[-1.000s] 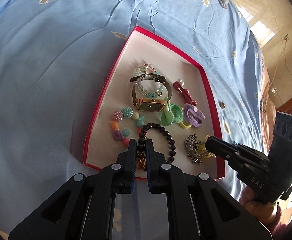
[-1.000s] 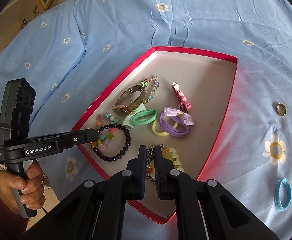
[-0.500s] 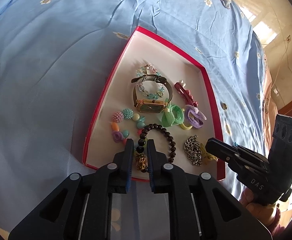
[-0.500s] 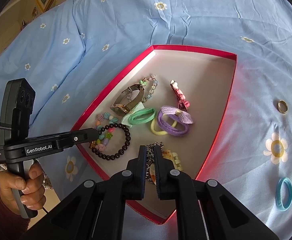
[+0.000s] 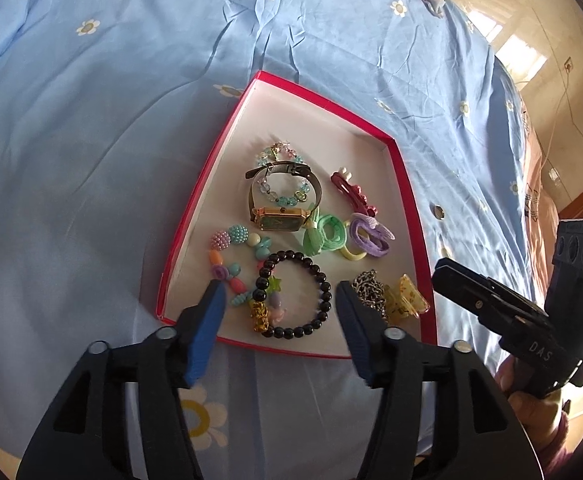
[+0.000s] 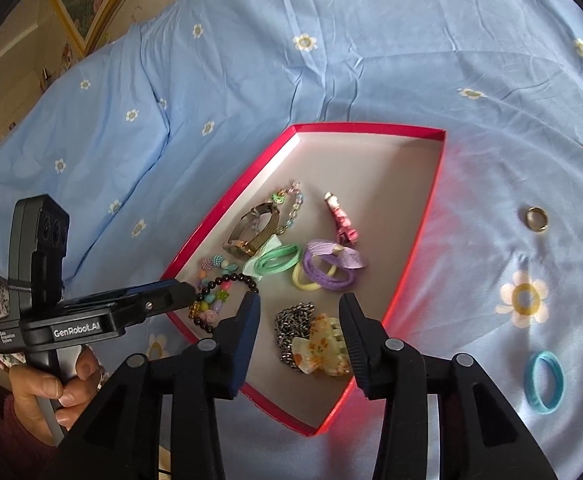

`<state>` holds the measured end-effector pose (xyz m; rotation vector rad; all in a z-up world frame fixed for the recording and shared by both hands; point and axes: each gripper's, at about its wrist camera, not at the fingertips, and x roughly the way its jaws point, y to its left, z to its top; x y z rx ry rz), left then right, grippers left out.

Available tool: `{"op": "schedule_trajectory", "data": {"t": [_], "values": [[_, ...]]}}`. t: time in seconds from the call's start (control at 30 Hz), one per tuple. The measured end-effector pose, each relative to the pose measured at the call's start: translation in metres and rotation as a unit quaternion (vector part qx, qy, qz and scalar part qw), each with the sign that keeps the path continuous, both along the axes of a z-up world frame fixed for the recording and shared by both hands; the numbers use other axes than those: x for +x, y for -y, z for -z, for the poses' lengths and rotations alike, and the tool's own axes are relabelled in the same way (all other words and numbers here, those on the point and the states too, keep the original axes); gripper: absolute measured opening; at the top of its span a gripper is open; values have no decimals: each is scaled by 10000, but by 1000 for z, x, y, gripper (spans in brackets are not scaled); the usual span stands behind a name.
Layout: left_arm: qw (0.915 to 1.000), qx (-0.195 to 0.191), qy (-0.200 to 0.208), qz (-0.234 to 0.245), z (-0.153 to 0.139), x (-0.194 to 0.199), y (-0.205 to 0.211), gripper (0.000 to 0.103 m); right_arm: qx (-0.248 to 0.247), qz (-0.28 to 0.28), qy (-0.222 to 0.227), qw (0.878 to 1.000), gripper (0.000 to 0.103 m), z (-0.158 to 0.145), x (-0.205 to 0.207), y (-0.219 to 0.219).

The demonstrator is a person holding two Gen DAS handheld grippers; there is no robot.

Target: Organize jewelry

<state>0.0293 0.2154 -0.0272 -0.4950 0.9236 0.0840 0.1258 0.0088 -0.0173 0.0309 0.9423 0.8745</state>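
A red-rimmed box lies on a blue flowered bedsheet. My left gripper hangs over its near edge with jaws opening; the black bead bracelet lies on the box floor between them, untouched. My right gripper also has its jaws opening, above a yellow hair claw and a silver chain that lie loose in the box. Farther in lie a gold watch, a pastel bead bracelet, green and purple hair ties and a red clip.
Outside the box to the right, a gold ring and a blue hair tie lie on the sheet. A person's hand holds the left gripper's handle. A picture frame and floor show past the bed's edges.
Both grippers went from shut to wide apart. The left let go of the black bracelet's gold charm; the right let go of the hair claw by the chain. Both pieces now lie in the box.
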Motion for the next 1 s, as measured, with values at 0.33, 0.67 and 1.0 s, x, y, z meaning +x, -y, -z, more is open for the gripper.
{"op": "schedule_trajectory", "data": {"t": [0.33,0.67,1.0], "values": [[9997,202,89,-105,-6,-18,11,80,249,250,105,9993,69,-7,-10,25],[9993,275,136,-192,2,-39,22,90,365,310,220,9986,81,-3,-33,39],[9972,654,45,-364,9,-61,33,91,337,304,299,9985,82,7,-51,46]]}}
